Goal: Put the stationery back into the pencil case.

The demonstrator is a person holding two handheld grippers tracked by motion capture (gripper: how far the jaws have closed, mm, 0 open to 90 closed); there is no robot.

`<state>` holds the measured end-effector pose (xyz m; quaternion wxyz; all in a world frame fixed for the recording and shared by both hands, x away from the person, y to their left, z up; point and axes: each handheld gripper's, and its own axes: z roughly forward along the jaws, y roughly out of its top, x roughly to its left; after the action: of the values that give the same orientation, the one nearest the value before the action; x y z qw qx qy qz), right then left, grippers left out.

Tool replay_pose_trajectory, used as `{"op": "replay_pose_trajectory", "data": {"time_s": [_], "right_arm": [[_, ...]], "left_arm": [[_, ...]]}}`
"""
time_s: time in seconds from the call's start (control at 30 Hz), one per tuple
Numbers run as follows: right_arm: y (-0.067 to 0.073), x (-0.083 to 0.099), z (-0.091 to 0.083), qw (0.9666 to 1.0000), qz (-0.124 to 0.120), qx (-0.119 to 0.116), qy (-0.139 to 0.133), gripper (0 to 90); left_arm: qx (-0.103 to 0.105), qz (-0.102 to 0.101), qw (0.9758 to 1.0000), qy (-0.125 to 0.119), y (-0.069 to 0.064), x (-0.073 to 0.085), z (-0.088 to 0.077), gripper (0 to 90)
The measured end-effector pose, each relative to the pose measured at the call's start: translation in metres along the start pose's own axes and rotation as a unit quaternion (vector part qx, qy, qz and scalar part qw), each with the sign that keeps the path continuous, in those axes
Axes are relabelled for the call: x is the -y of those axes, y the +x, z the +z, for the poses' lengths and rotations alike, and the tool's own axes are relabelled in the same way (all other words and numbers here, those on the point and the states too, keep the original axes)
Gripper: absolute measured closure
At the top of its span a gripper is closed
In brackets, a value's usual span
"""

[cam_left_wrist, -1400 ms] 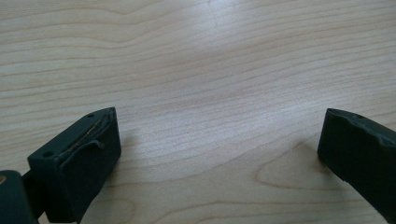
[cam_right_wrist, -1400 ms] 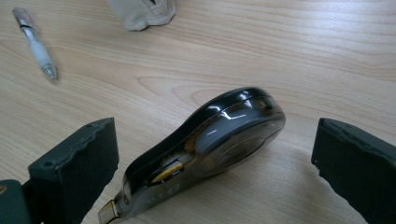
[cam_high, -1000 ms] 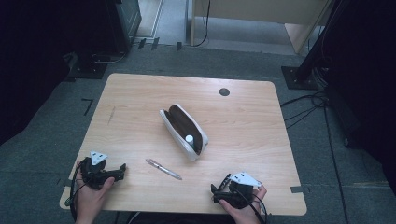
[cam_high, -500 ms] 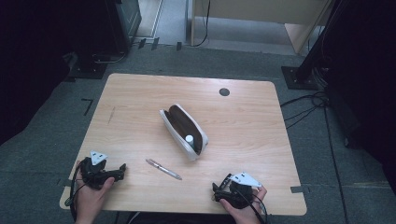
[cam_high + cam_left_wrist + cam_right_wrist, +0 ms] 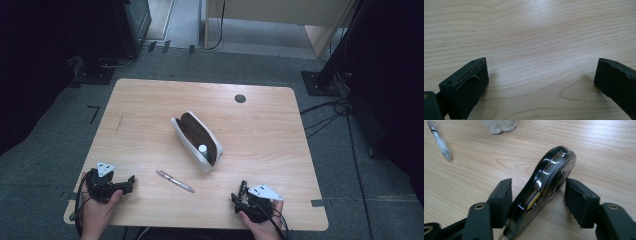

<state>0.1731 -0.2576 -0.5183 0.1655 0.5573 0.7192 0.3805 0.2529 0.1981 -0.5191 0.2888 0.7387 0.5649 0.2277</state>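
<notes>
Light wooden table (image 5: 150,115), 2 grippers lying at its near edge. Left gripper (image 5: 131,180): jaws spreading wide, empty. Right gripper (image 5: 537,197): clasping a glossy black rounded tool (image 5: 549,178) (kind unclear). Open white pencil case (image 5: 196,140) sitting mid-table; clear pen (image 5: 175,181) lying just nearer.

We take the case (image 5: 197,140) as landmark: it lies open mid-table (image 5: 150,100), running diagonally, w/ a white cap (image 5: 203,148) standing up in its near end. Far side of the case is bare wood, only a flat dark disc (image 5: 240,98) near the far edge. Left and right of the case also bare. Near side: pen (image 5: 175,180) lies just off the case's near end, between the left gripper (image 5: 131,179) and right gripper (image 5: 241,190). Left gripper's jaws stand wide apart w/ bare wood between. Right gripper's gap is taken up by a glossy black tool (image 5: 544,185).
</notes>
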Motion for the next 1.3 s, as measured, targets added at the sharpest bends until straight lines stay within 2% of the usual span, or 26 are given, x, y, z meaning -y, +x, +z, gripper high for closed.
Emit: {"op": "replay_pose_trajectory", "data": {"time_s": [0.23,0.57,0.7,0.9,1.3], "right_arm": [[-0.003,0.001,0.000,1.0000,-0.005,-0.001,-0.004,54.7],[-0.011,-0.001,0.002,0.9992,-0.019,-0.036,-0.006,72.5],[-0.014,-0.003,0.004,0.9982,-0.039,-0.045,-0.001,73.0],[-0.017,-0.001,0.001,0.9975,-0.038,-0.059,-0.002,65.2],[-0.022,0.008,-0.010,0.9963,-0.057,-0.064,0.001,63.0]], "left_arm": [[0.000,0.000,1.0000,0.000,0.000,0.000,0.000,0.0],[0.000,0.000,1.0000,0.000,0.000,0.000,0.000,0.0],[0.000,0.000,1.0000,0.000,0.000,0.000,0.000,0.0],[0.000,0.000,1.0000,0.000,0.000,0.000,0.000,0.0],[0.000,0.000,1.0000,0.000,0.000,0.000,0.000,0.0]]}}
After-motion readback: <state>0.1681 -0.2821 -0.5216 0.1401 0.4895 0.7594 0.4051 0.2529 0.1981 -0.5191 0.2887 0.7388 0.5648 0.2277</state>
